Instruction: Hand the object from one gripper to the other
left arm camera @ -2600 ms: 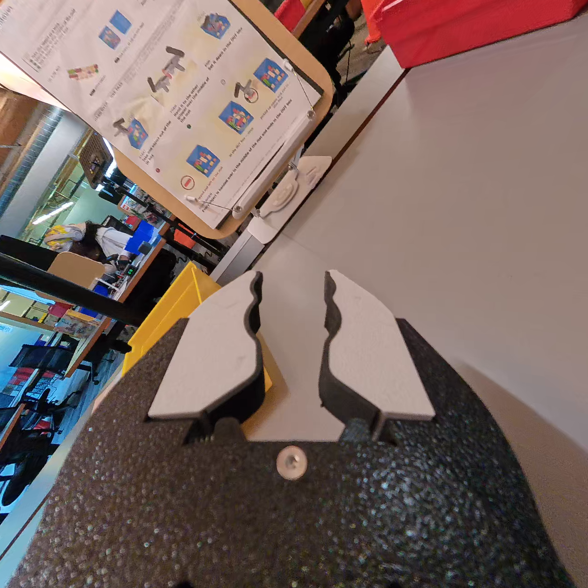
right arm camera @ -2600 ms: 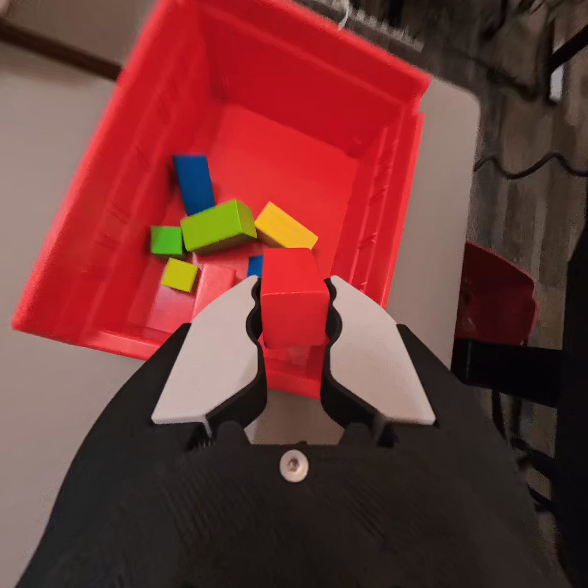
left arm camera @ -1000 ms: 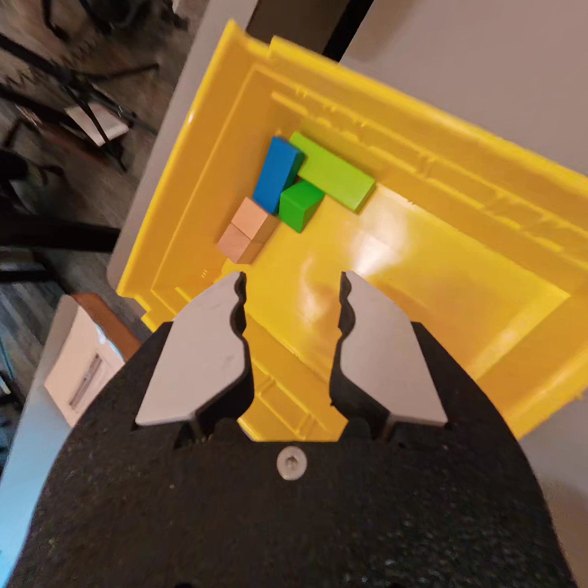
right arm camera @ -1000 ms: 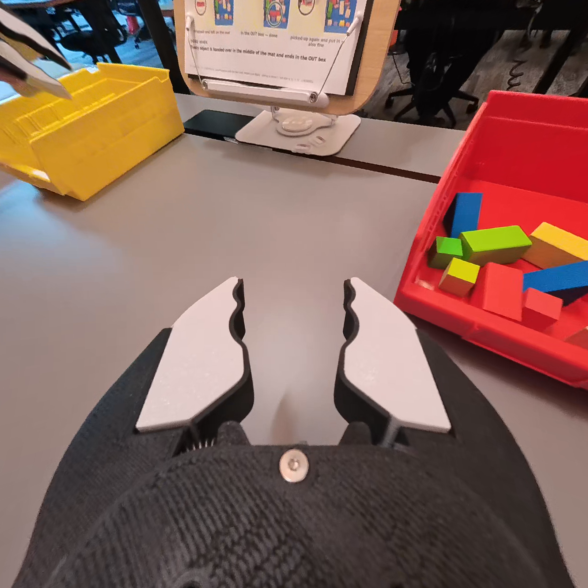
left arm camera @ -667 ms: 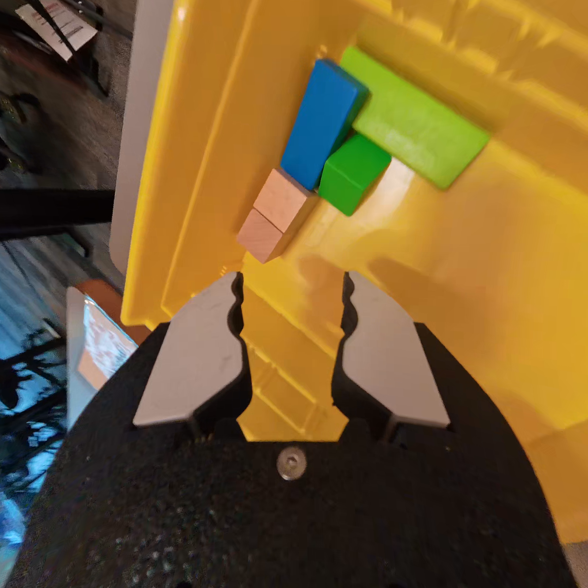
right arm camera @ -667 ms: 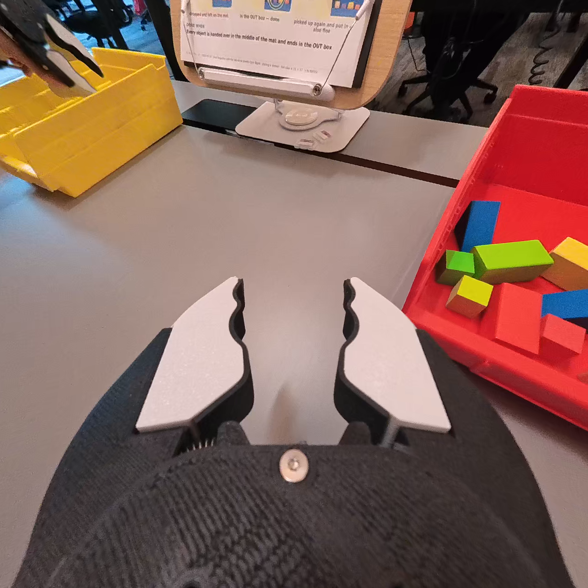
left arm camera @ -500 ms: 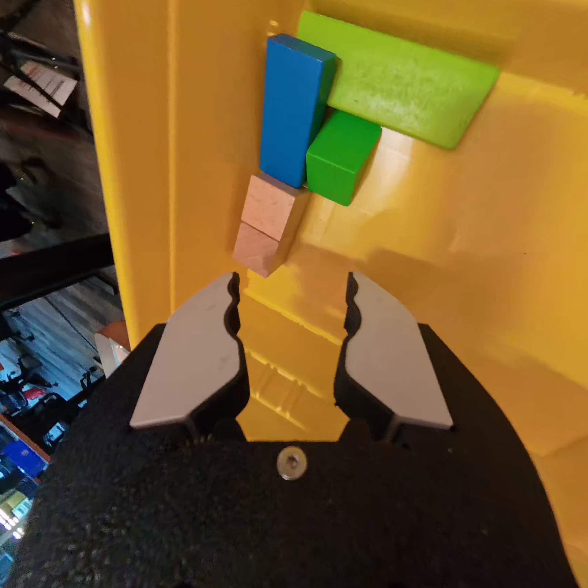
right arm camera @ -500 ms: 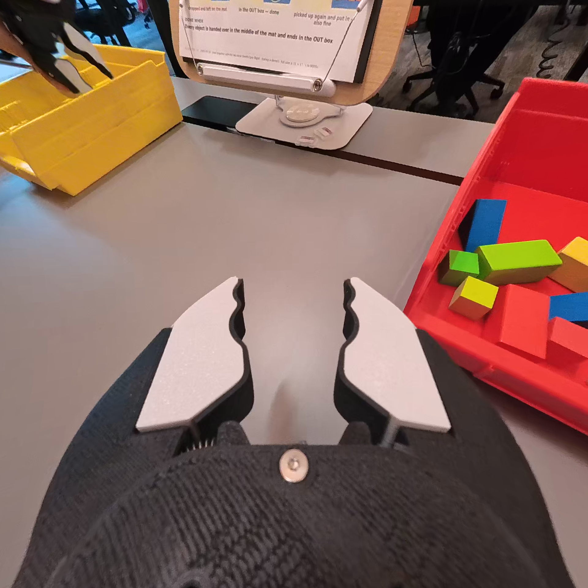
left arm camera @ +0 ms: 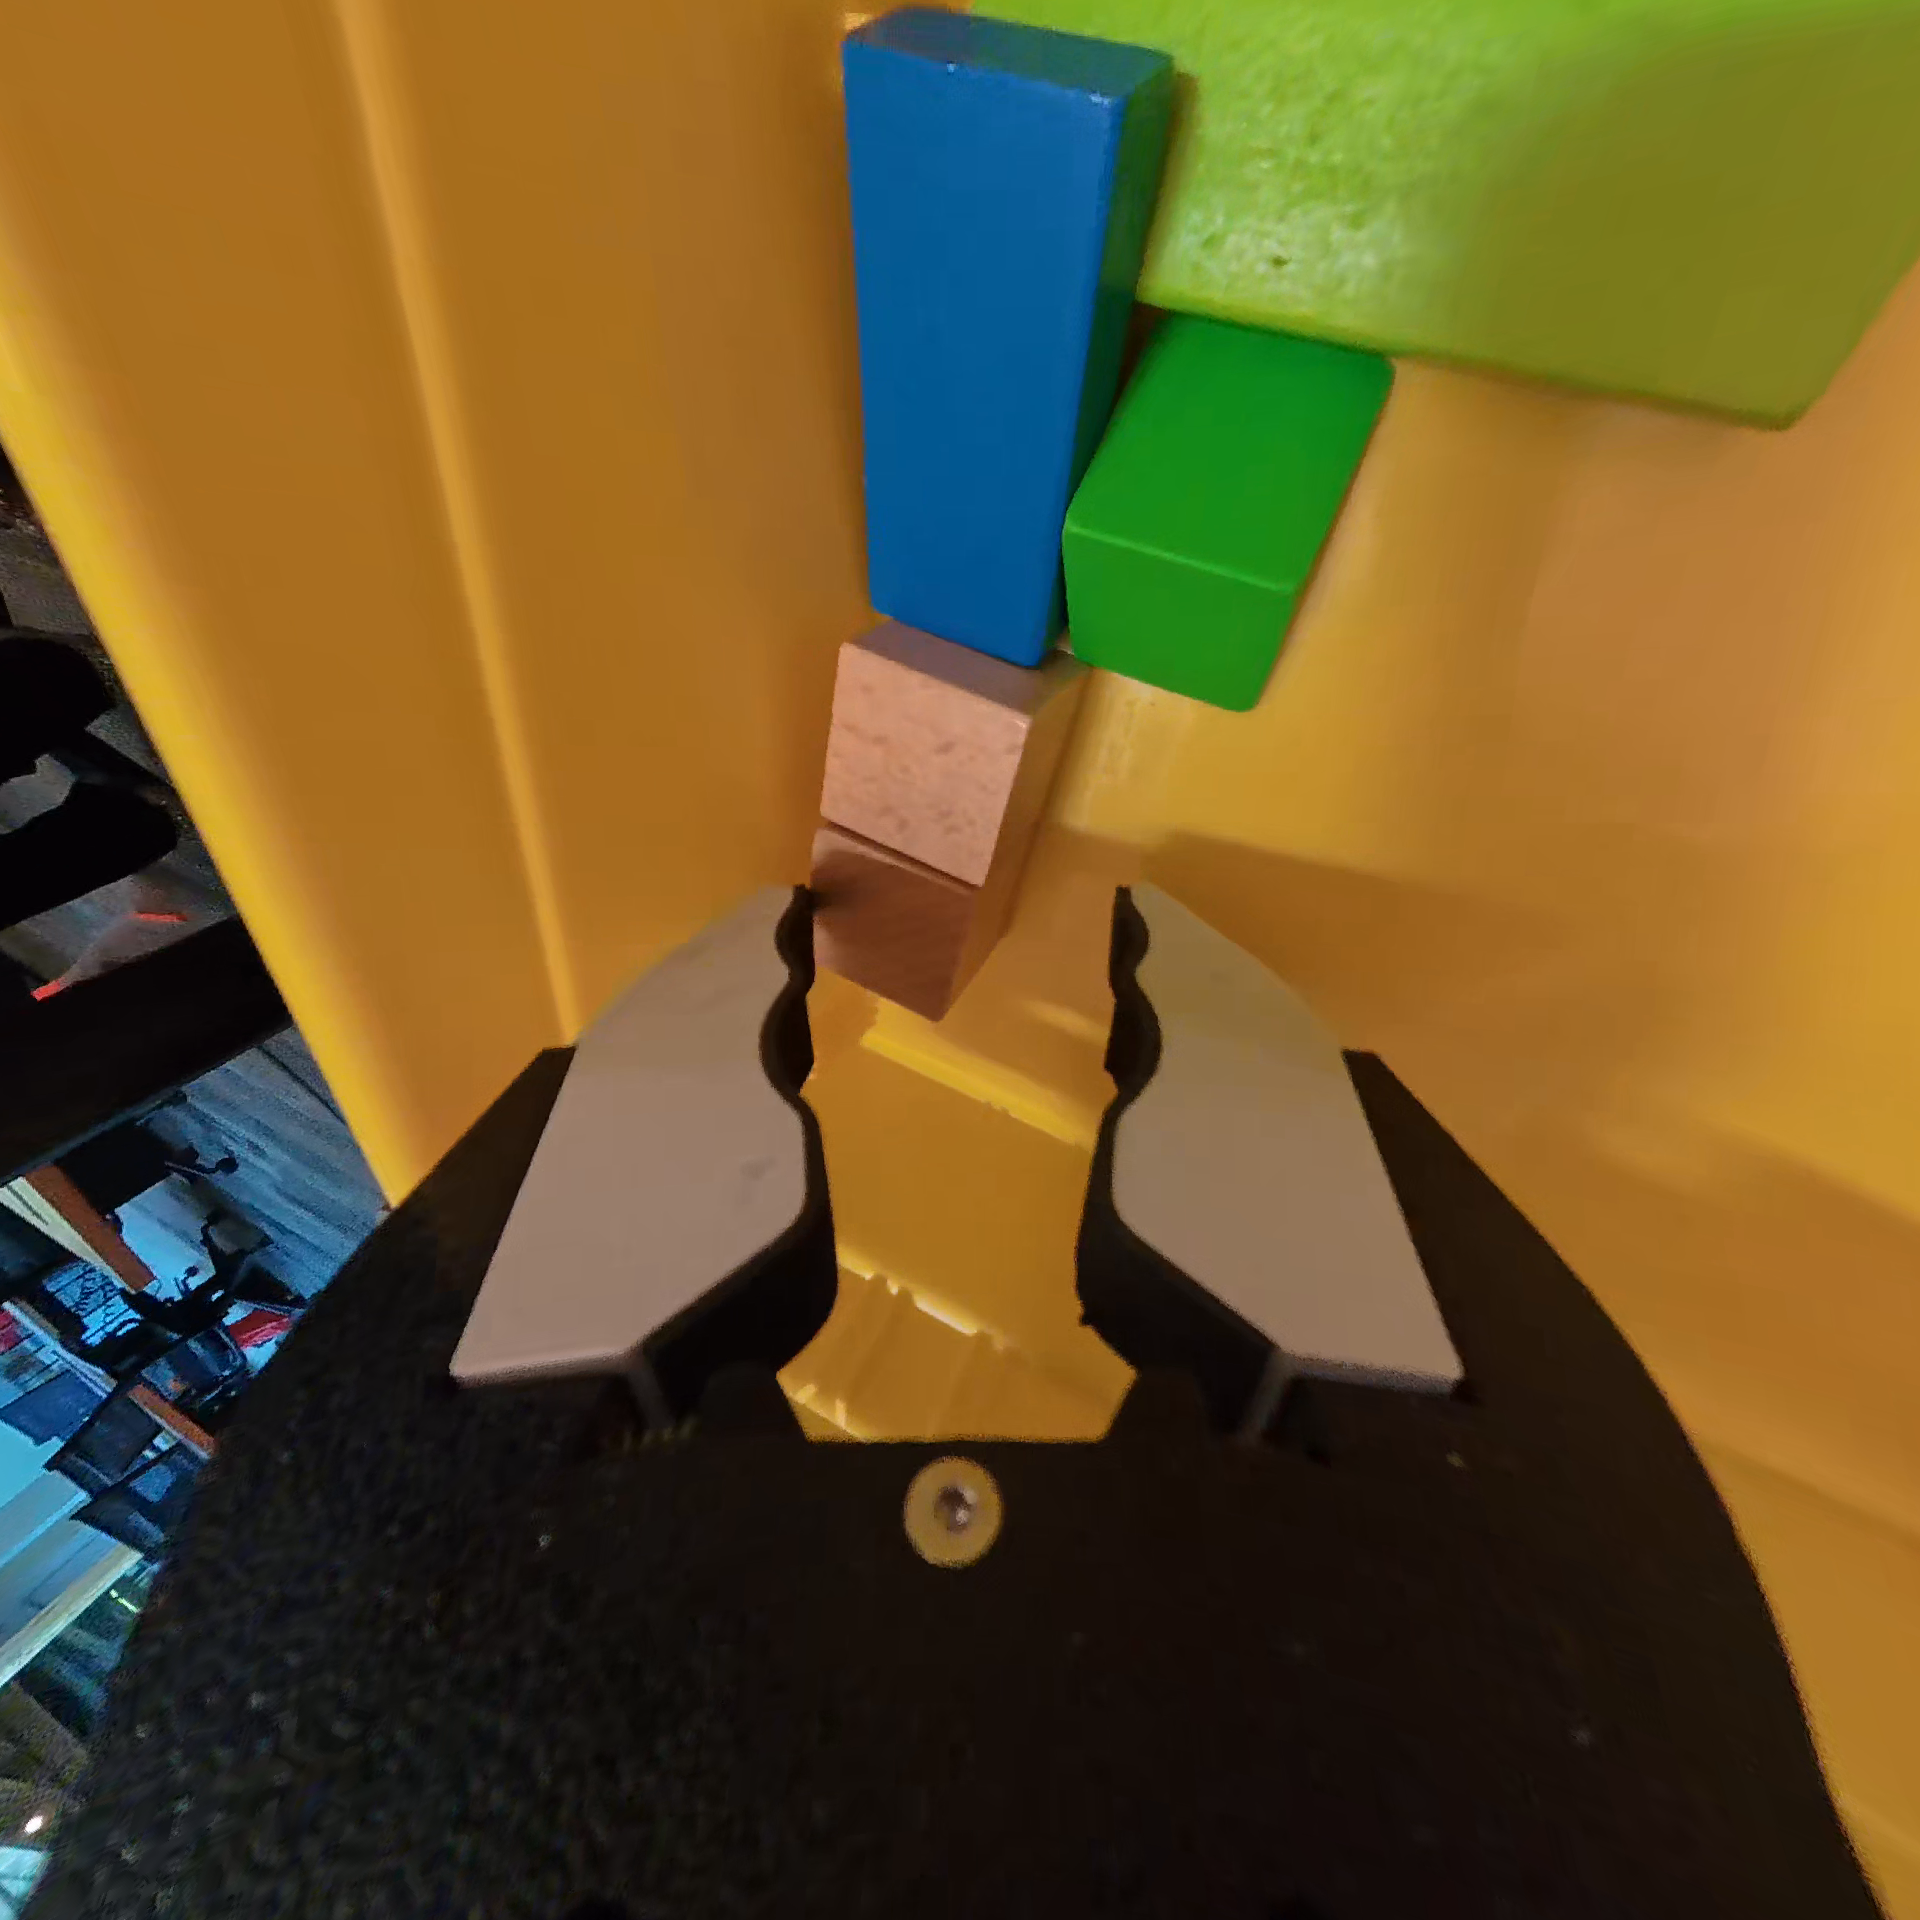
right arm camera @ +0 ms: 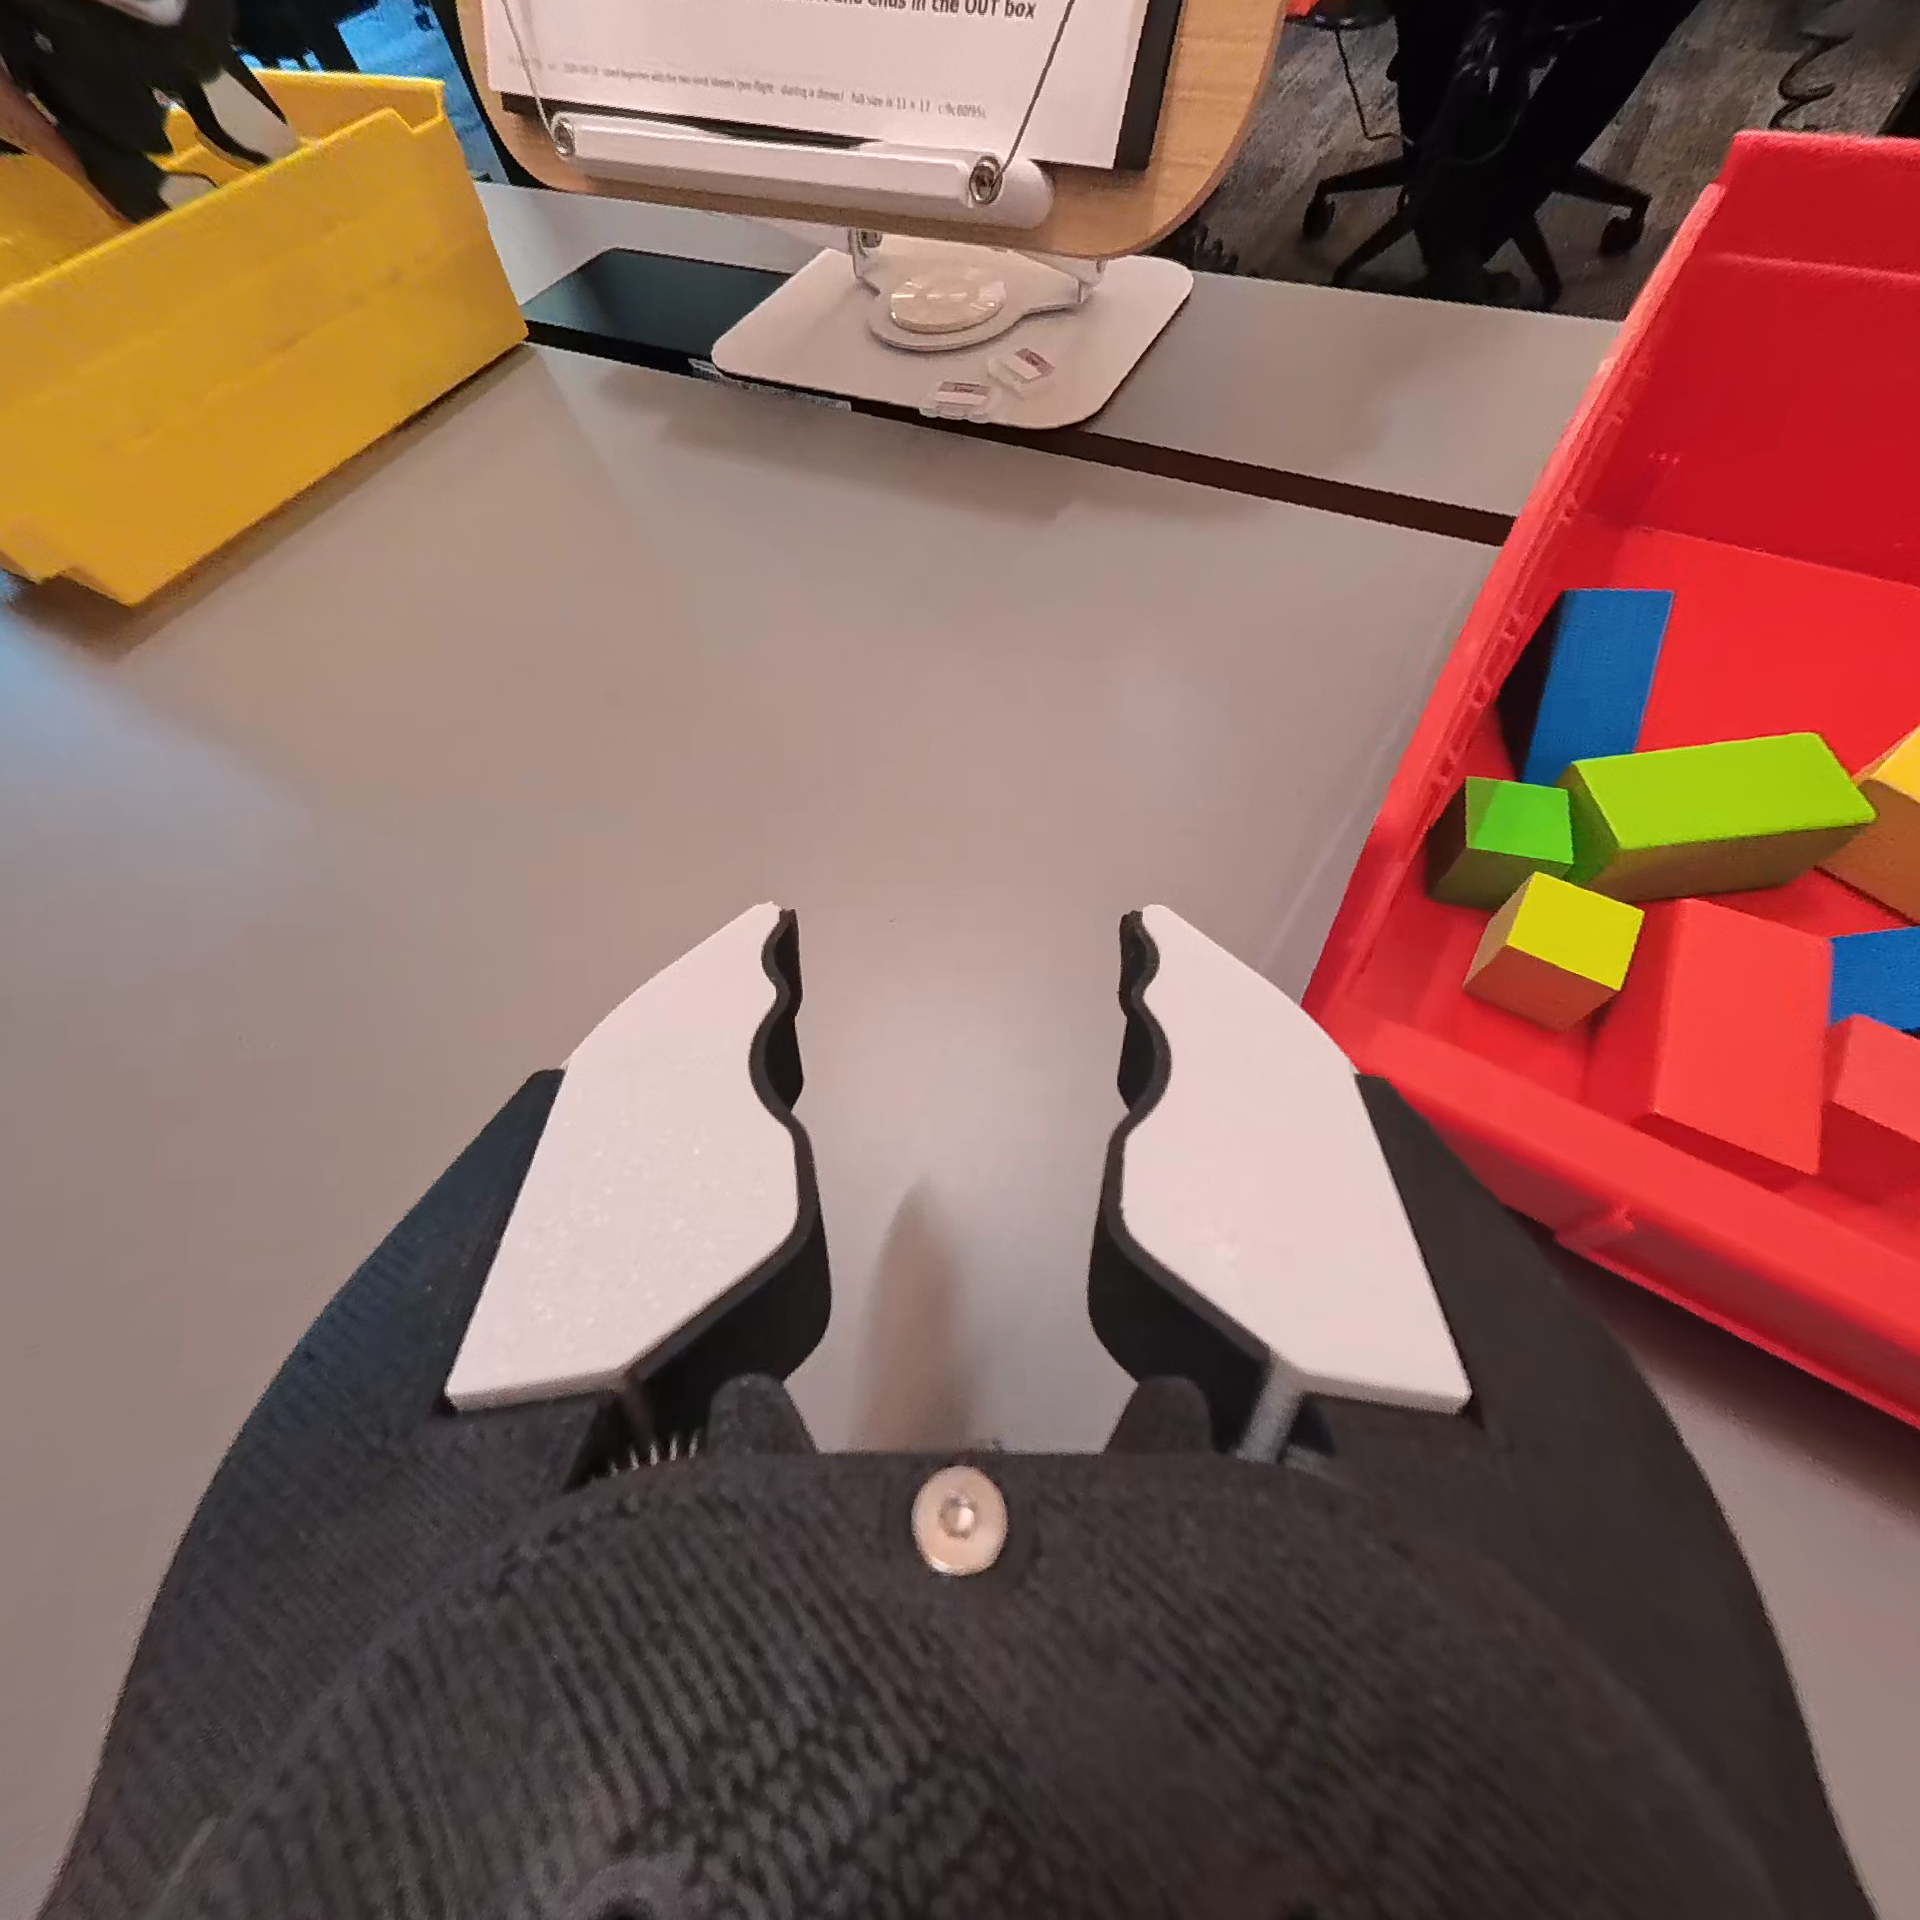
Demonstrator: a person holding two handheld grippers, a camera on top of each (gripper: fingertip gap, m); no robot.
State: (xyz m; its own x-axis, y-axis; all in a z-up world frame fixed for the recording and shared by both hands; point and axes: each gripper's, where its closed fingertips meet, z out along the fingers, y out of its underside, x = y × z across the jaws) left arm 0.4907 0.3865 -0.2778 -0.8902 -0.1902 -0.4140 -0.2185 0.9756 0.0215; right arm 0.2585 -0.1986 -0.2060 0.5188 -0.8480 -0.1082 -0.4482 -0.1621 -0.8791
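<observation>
Grey tabletop point(right arm camera: 727, 675): printed instruction sheet on wooden stand point(right arm camera: 831, 62) at far edge, text partly legible. Left of stand, yellow plastic bin point(right arm camera: 239, 343); left gripper point(left arm camera: 956, 935) inside, jaws wide, bare. Right gripper point(right arm camera: 958, 935) wide, bare.

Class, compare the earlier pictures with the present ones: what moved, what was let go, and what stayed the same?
The left gripper swung from the table over the yellow bin and down toward the two plain wooden cubes, fingers open. The right gripper let go of its red block, left the red bin, and now hovers open over the grey table. The blocks in both bins lie unchanged.
</observation>
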